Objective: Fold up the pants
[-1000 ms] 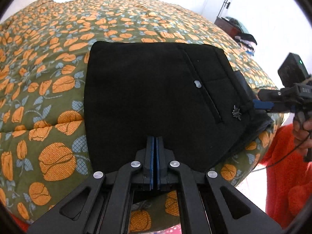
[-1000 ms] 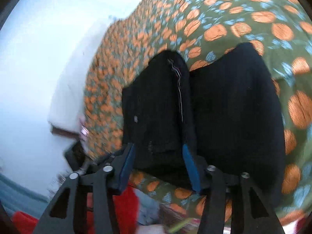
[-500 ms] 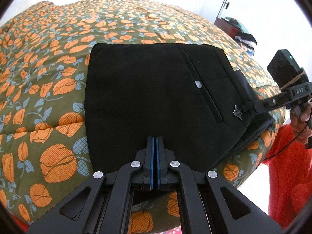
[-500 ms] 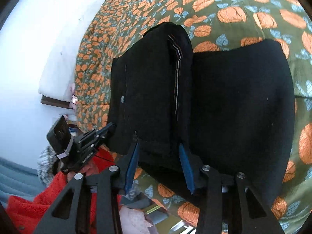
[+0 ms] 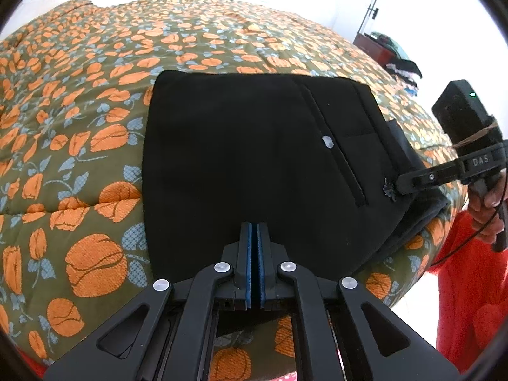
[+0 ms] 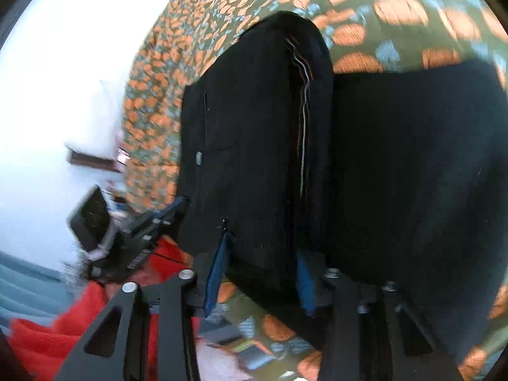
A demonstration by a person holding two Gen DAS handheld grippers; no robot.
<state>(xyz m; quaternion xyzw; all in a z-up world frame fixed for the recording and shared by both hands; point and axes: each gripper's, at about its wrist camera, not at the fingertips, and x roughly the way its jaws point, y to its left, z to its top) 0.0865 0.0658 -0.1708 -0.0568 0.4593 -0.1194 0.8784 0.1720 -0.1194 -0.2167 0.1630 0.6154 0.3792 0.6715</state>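
Kept the left gripper shut, pads pressed together, low over the near edge of the pants; could not tell whether any cloth was caught between them. Saw no shift there over the last second. Brought the right gripper in meanwhile: had hung just off the waist end a second back, now reached it, tip touching the cloth by the small charm at the pocket corner. Left it open, one finger on each side of the stacked layers at that end, nothing clamped yet. Found the pants lying folded into a flat black block on the bed, pocket and button up, near the bed's edge. Judged the fold nearly done: likely a pinch on the waist layers next, to fold over or square the stack.
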